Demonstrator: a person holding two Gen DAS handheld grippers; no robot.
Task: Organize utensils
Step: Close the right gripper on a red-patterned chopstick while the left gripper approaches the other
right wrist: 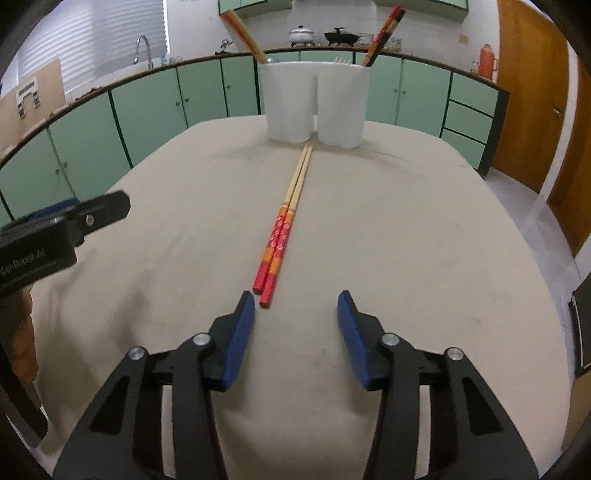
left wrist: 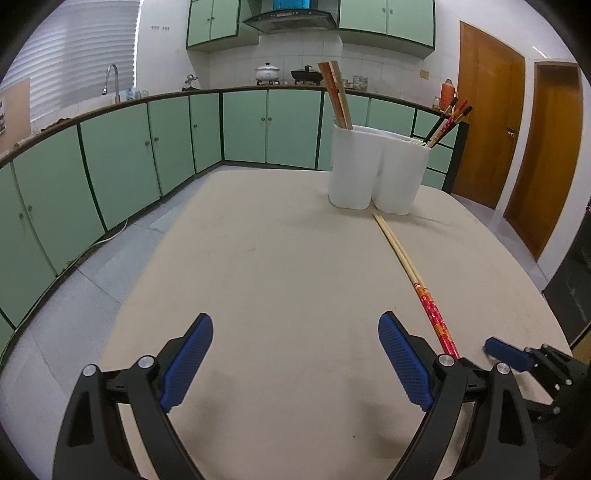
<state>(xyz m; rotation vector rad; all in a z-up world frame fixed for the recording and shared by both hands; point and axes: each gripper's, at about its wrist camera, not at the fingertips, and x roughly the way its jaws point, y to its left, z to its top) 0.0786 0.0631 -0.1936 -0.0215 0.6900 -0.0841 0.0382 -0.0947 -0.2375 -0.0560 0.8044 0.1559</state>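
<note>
Right gripper [right wrist: 295,332] hung open, red-handled chopstick pair [right wrist: 286,221] on the table [right wrist: 424,240] just ahead, tips toward the white holder [right wrist: 314,107], lined up for pickup. Left gripper [left wrist: 295,358] open, idle.

The setting is presenting as a home kitchen. Green base cabinets [left wrist: 243,125] are running under a dark-edged counter, with wall cabinets [left wrist: 386,18] and a range hood [left wrist: 290,18] hanging at 12 o'clock. A faucet [left wrist: 112,81] is standing at 10 o'clock. Two cooking pots [left wrist: 267,72] are sitting on a stove, and wooden doors [left wrist: 487,122] are showing at 2 o'clock.
</note>
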